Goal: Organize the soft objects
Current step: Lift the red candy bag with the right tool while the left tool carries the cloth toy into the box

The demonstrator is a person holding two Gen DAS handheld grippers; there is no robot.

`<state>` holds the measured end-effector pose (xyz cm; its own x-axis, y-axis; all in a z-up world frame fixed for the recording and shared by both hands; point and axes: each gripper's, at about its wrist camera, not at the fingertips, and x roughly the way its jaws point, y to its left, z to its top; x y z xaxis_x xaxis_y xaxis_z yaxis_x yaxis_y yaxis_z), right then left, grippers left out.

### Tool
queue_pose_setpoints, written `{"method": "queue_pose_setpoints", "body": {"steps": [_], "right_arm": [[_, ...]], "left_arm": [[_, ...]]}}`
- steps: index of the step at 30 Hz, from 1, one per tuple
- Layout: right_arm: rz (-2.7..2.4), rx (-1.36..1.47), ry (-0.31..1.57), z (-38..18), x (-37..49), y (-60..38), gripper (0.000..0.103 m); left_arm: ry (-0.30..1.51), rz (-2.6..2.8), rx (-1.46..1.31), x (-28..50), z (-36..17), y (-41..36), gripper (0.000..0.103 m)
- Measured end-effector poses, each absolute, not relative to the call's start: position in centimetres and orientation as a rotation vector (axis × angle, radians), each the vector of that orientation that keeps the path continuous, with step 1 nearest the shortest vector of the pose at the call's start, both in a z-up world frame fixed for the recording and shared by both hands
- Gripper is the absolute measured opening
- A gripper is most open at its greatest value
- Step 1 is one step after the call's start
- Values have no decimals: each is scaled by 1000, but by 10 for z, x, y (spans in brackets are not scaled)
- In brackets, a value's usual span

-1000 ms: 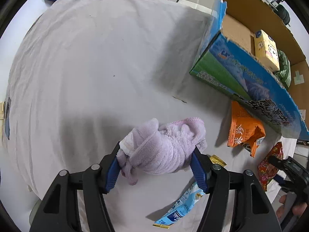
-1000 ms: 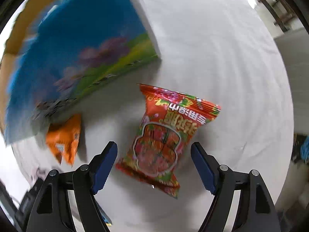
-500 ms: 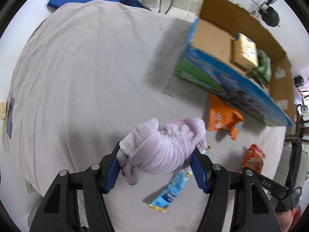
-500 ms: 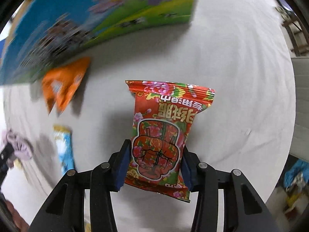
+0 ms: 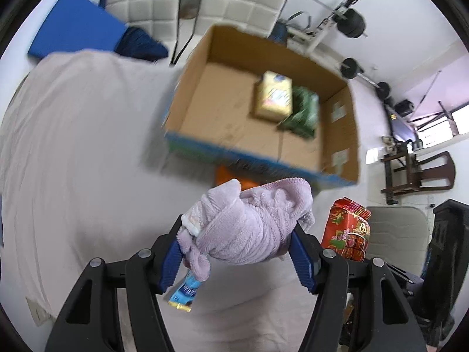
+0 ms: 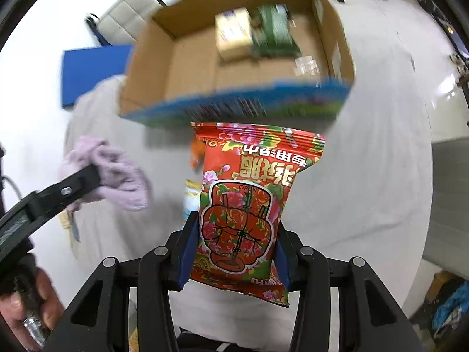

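Red packet [image 6: 244,205]: was lying on the surface between parted fingers, now clamped and lifted.
Box [image 5: 234,111]: open interior now faces both cameras, upper centre.

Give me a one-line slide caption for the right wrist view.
Right tool grips a red snack bag above the table, facing the open cardboard box; left tool holds a purple towel alongside.

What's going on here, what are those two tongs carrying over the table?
A person is tidying soft items with handheld tongs. The left tongs are clamped on a bundled lilac towel, and the right tongs grip a red flowered packet. Both are lifted off the white cloth-covered table in front of the open cardboard box, which already holds a yellow pack and a green pack. A light blue packet and an orange one lie on the table.
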<state>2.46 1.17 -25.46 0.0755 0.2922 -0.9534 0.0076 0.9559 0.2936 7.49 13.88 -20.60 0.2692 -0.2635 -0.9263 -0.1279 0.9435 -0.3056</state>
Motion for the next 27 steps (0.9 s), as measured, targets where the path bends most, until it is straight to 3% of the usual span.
{"method": "queue_pose_setpoints", "body": {"steps": [4, 11, 27], "right_arm": [[231, 245, 1412, -205, 60, -15, 47], [160, 200, 1360, -185, 137, -42, 48], [43, 138, 1515, -320, 221, -57, 48]], "left_arm": [[1260, -117, -327, 113, -186, 136, 62], [1273, -113, -276, 197, -194, 135, 62], [1434, -75, -189, 319, -300, 138, 63]]}}
